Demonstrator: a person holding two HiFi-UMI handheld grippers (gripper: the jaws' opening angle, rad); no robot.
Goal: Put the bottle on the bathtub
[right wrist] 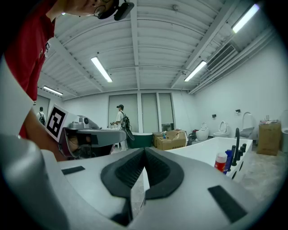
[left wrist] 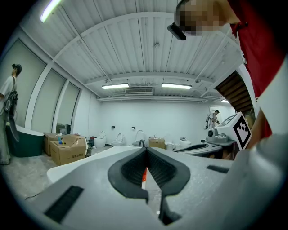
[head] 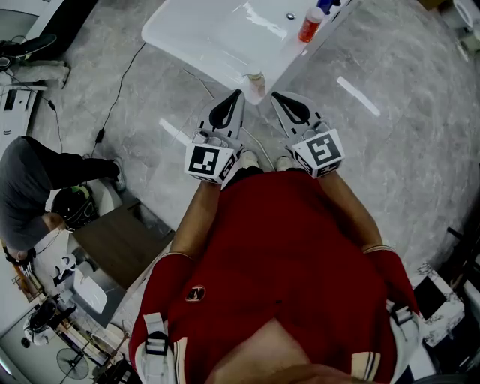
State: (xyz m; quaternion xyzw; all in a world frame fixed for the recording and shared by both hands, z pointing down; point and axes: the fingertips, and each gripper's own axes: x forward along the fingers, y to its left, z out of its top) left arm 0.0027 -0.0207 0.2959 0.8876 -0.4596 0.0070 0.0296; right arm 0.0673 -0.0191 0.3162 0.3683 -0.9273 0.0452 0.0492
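Note:
The white bathtub (head: 195, 34) fills the top of the head view. A small pale bottle (head: 256, 82) stands on its near corner, just ahead of and between both grippers. A red bottle (head: 310, 24) and a blue bottle (head: 324, 6) stand further along the rim, beside the black tap (right wrist: 236, 143). My left gripper (head: 237, 94) is shut and level, with only a thin red and white sliver showing through its slit (left wrist: 144, 176). My right gripper (head: 276, 95) is shut with nothing between its jaws. In the right gripper view the red bottle (right wrist: 220, 162) stands off to the right.
A person in dark clothes (head: 30, 187) crouches at the left, by a brown box (head: 120, 244). A cable (head: 120, 79) runs over the grey floor. Cardboard boxes (left wrist: 67, 150), a dark green tub (left wrist: 24, 141) and toilets (left wrist: 100, 140) stand further off. Another person (right wrist: 120, 121) stands in the distance.

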